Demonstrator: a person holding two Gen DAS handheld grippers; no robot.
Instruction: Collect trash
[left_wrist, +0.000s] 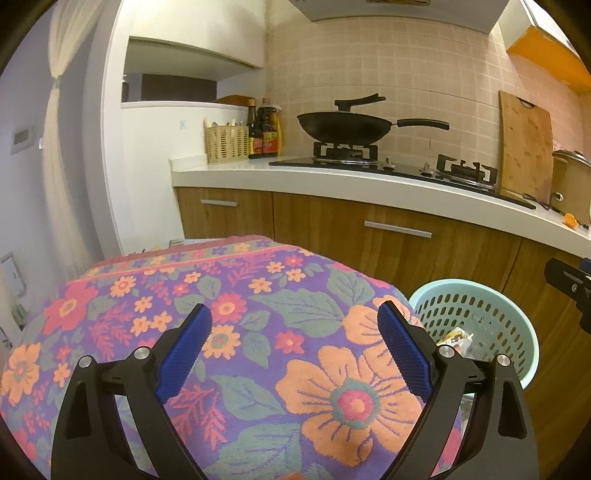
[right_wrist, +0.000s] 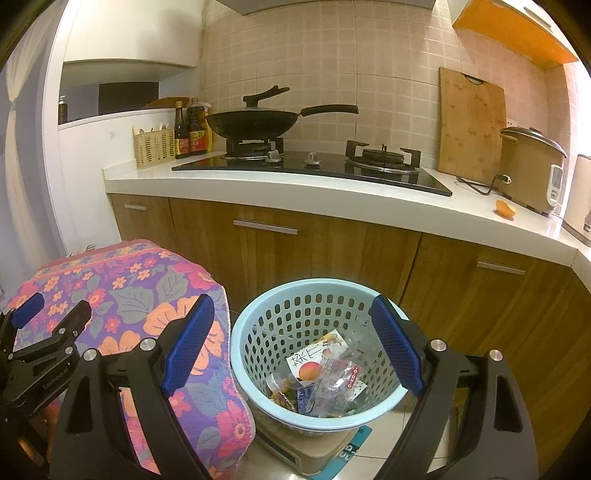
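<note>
A light blue perforated waste basket (right_wrist: 258, 317) stands on the floor by the wooden cabinets; it also shows in the left wrist view (left_wrist: 491, 295). Inside lie crumpled wrappers and packets (right_wrist: 321, 373). My right gripper (right_wrist: 291, 317) is open and empty, held above the basket's mouth. My left gripper (left_wrist: 295, 321) is open and empty above a floral cloth (left_wrist: 258, 332) that covers a low surface left of the basket. An orange peel (right_wrist: 505, 209) lies on the white counter near the rice cooker; it also shows in the left wrist view (left_wrist: 570, 220).
A white counter (right_wrist: 258, 192) holds a gas hob with a black wok (right_wrist: 255, 123), sauce bottles (right_wrist: 190, 129), a cream utensil basket (right_wrist: 153, 147), a wooden cutting board (right_wrist: 471, 122) and a rice cooker (right_wrist: 532, 170). The basket rests on a beige box (right_wrist: 314, 450).
</note>
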